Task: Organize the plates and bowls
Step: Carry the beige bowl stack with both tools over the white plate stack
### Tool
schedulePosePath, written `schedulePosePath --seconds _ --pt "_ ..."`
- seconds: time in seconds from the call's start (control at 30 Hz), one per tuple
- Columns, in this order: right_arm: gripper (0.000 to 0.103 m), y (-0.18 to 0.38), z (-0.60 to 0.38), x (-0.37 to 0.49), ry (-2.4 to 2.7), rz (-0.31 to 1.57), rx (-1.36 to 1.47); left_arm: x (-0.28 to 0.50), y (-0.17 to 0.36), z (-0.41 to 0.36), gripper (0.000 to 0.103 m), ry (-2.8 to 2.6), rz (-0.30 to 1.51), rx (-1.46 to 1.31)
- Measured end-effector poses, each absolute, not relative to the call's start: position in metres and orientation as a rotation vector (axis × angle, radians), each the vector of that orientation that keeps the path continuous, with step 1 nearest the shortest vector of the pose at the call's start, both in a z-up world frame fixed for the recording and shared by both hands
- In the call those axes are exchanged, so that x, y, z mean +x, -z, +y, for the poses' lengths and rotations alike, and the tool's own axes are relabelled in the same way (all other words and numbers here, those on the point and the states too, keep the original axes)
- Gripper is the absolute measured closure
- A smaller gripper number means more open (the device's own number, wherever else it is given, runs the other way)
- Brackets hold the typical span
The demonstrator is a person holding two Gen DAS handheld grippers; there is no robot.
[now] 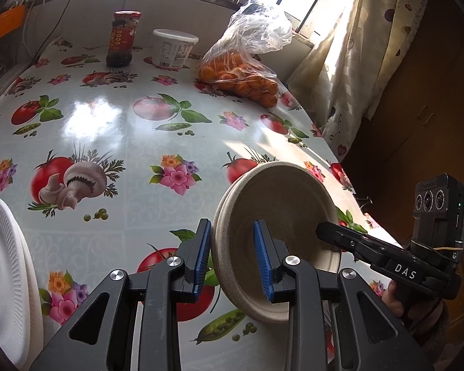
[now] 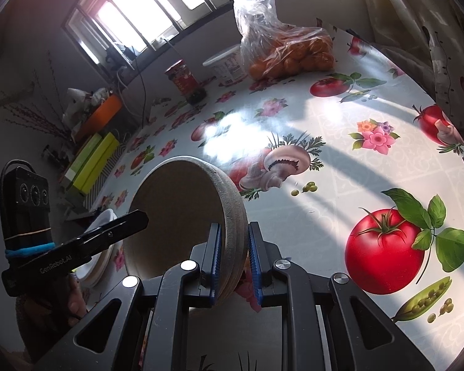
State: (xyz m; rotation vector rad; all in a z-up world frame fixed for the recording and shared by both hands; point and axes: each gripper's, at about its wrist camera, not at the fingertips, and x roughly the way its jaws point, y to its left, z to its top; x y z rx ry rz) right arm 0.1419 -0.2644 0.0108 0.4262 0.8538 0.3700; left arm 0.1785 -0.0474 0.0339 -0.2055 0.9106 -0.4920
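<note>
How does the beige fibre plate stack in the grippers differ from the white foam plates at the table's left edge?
The beige fibre plate stack is matte tan, while the white foam plates are bright white with ribbed rims. The beige stack is on edge above the table, pinched by the left gripper and the right gripper; the white plates lie on the table, untouched. Both are round and stacked.
</note>
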Motion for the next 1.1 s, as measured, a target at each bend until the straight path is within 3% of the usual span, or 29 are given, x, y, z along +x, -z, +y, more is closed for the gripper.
schedulePosePath --seconds 1.1 --pt "0.086 -0.030 -0.200 0.161 -0.507 0.924 0.398 0.152 -0.063 0.011 0.074 0.319 0.882 -0.212"
